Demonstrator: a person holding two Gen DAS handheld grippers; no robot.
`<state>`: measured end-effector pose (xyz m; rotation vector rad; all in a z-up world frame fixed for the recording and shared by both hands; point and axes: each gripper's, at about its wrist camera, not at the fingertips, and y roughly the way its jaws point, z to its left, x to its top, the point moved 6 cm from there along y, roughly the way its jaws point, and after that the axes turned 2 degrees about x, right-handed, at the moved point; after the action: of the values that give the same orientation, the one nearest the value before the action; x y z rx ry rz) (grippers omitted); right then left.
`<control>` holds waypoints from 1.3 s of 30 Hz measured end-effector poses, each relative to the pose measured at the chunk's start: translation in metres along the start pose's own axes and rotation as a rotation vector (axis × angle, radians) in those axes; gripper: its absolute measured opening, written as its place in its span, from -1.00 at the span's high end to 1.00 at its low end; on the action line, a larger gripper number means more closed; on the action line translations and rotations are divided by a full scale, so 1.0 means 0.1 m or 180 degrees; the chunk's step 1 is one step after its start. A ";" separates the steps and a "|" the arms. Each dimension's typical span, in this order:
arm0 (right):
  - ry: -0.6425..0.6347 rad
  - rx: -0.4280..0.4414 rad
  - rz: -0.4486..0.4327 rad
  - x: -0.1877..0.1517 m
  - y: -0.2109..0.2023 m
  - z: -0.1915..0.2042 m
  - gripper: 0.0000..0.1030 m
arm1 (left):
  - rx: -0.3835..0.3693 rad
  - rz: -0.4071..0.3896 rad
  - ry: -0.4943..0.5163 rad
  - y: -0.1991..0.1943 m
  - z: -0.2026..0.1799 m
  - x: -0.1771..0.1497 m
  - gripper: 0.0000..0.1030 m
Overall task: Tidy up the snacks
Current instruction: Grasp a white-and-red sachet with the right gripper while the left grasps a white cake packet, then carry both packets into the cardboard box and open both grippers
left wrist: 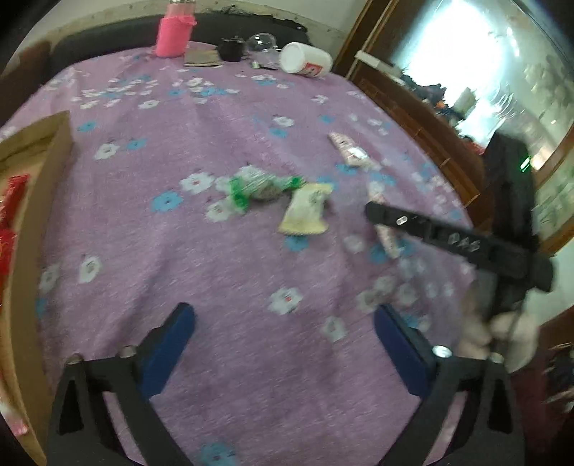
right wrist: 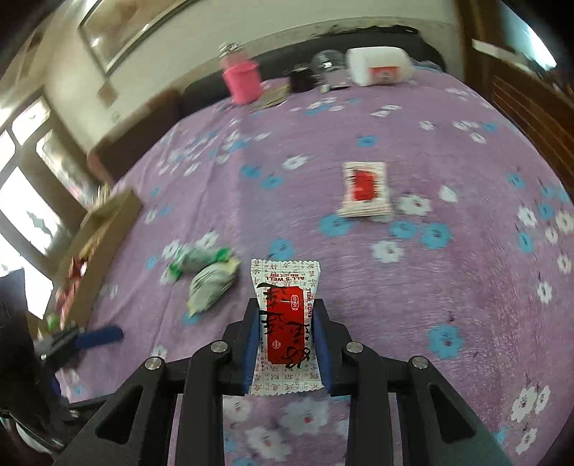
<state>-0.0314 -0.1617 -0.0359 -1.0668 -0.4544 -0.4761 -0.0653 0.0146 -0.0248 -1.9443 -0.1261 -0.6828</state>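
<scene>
My right gripper point(right wrist: 285, 308) is shut on a white and red snack packet point(right wrist: 285, 315) and holds it above the purple floral tablecloth point(right wrist: 448, 286). My left gripper point(left wrist: 283, 315) is open and empty over the cloth. A green-wrapped snack point(left wrist: 263, 186) and a cream packet point(left wrist: 305, 209) lie ahead of it; both also show in the right wrist view point(right wrist: 195, 260), point(right wrist: 211, 283). A second white and red packet point(right wrist: 364, 188) lies farther back, also seen in the left wrist view point(left wrist: 349, 150). A cardboard box point(left wrist: 34, 229) with red snacks stands at the left.
At the table's far edge stand a pink bottle point(left wrist: 174, 32), a black cup point(left wrist: 231, 48), a clear lid point(left wrist: 262, 43) and a white tub on its side point(left wrist: 305, 59). A wooden cabinet point(left wrist: 412, 114) lies to the right. The right gripper's body point(left wrist: 459, 243) crosses the left view.
</scene>
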 end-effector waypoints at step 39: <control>0.0428 -0.0152 -0.0328 0.05 -0.16 -0.35 0.44 | 0.0369 -0.0902 -0.0214 -0.98 0.52 0.19 0.54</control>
<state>-0.0323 -0.2005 -0.0365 -1.0532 -0.3817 -0.6488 -0.0652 0.1011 0.0466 -1.8555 -0.4799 -0.7767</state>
